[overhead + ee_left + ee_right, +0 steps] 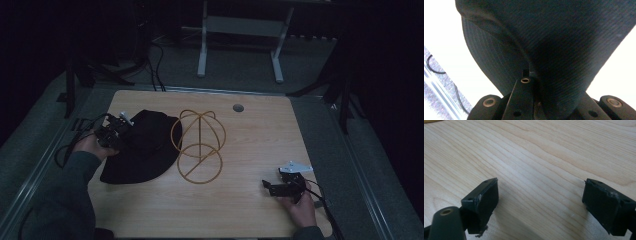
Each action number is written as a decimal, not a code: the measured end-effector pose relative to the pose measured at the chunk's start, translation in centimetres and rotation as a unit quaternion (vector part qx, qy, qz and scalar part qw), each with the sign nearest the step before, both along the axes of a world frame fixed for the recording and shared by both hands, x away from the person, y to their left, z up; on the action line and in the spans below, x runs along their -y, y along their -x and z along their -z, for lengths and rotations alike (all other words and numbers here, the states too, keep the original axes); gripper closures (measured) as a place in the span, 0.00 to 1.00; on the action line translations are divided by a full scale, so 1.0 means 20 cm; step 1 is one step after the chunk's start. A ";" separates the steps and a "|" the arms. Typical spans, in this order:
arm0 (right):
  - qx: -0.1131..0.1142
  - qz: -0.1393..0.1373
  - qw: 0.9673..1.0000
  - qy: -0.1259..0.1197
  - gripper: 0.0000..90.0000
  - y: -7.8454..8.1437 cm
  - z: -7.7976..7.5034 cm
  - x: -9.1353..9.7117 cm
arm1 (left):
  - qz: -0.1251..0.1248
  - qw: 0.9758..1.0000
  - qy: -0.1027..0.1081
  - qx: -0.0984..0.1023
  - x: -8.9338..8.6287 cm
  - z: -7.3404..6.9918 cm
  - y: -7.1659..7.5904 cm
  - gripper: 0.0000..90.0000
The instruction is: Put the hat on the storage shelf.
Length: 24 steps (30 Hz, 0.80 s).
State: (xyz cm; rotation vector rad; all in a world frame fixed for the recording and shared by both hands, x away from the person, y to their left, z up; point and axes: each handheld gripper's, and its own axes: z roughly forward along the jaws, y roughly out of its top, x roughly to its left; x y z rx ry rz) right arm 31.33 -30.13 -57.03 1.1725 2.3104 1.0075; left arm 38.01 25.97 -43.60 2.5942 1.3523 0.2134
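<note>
High view: left tongs (120, 131) clamped on black hat (145, 150) beside wire stand (199, 145); right tongs (272, 186) wide over bare table (250, 150).

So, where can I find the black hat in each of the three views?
High view: the black hat lies at the left of the wooden table, beside the gold wire stand, with the left gripper closed on its left side.
Left gripper view: the hat is up close, its fabric pinched between the jaws.
Right gripper view: the hat is absent; open jaws over bare wood.
Shared landmark: the light wooden tabletop.
</note>
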 end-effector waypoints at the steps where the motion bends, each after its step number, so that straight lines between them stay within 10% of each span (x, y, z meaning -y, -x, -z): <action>1: 0.000 0.000 1.000 0.000 0.15 0.00 0.00 0.00 | 0.003 1.000 0.001 0.003 -0.01 -0.01 0.00 0.98; 24: 0.000 0.000 1.000 0.000 0.15 0.00 0.00 0.00 | 0.009 0.998 0.029 0.063 -0.08 -0.20 0.06 0.98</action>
